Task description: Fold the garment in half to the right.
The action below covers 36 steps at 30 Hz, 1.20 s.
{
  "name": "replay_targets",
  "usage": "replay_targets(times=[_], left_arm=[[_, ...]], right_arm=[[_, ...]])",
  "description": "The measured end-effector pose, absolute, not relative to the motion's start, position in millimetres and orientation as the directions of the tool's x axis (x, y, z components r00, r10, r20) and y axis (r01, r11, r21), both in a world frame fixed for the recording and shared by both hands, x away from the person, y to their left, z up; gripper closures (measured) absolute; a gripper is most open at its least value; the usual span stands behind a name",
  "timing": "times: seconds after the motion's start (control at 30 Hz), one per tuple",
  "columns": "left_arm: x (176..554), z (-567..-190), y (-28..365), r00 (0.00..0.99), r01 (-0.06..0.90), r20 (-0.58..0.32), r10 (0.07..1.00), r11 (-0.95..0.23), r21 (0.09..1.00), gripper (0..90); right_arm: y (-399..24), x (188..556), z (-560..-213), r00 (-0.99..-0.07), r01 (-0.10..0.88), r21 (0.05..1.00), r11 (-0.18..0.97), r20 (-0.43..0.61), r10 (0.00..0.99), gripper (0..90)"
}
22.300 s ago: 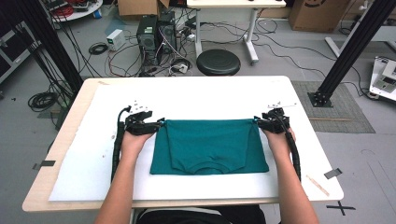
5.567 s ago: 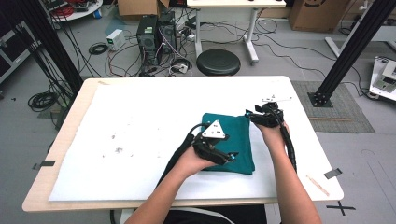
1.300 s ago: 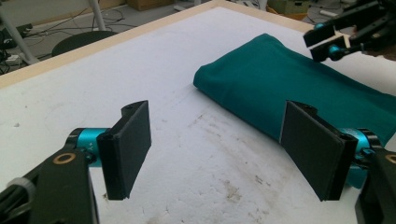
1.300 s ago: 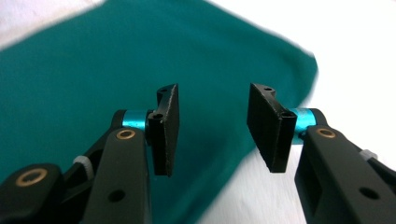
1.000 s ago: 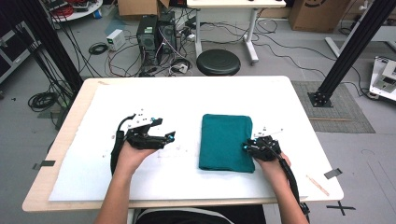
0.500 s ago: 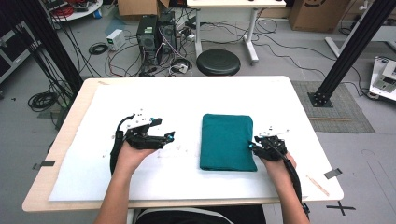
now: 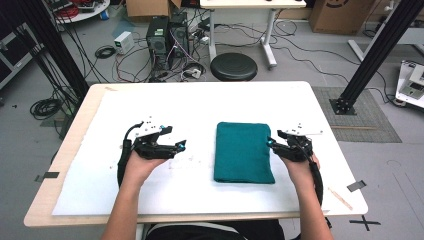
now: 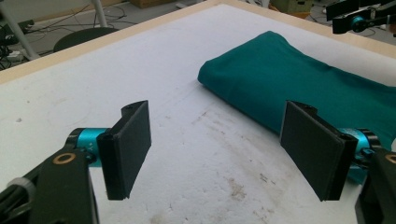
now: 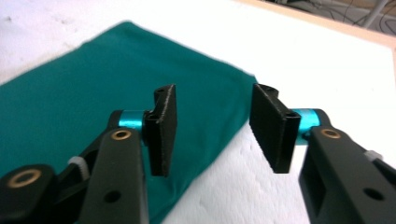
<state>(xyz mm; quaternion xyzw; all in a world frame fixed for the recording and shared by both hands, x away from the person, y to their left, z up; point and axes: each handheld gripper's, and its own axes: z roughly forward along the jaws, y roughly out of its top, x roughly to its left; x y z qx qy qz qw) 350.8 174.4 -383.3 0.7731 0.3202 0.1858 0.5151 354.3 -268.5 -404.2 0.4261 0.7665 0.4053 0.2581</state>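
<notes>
The desk (image 7: 200,95) fills the middle of the high view, pale wood at the rim with a white sheet (image 7: 165,190) laid over nearly all of it. On that sheet, right of centre, lies the cloth (image 7: 243,151), teal, folded into a neat upright rectangle, flat and smooth, its long sides running away from the person. Nothing rests on the cloth and nothing grips it.

Left of the cloth, well apart from it, the left gripper (image 7: 180,145) sits low over the bare sheet in the person's left hand (image 7: 140,165), pointing toward the cloth. In the left gripper view its jaws stand wide, with stained white sheet between them, the cloth's near corner beyond, and the right gripper's tip far off past the cloth.

Right of the cloth, the right gripper (image 7: 272,142) hangs just beside the cloth's right edge, a little above it, tips aimed at the fabric, held in the right hand (image 7: 298,167). Its jaws have just been opening, and in the right gripper view they stand parted to a middling gap with nothing clamped: the left pad hovers over teal fabric, the right pad over white sheet, the cloth's edge running below the gap.

Beyond the desk, behind the cloth, a round black stool (image 7: 233,66) stands on the grey floor among cables.
</notes>
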Motion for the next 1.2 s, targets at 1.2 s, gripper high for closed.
replay_targets(times=[1.2], left_arm=[[352.6,-391.7,186.2,0.739,0.296,-0.052,0.672,-0.255,0.921,24.4]], right_arm=[[-258.9,351.8,-392.9,-0.638,0.356,0.876,0.325,-0.026,0.77,26.9]])
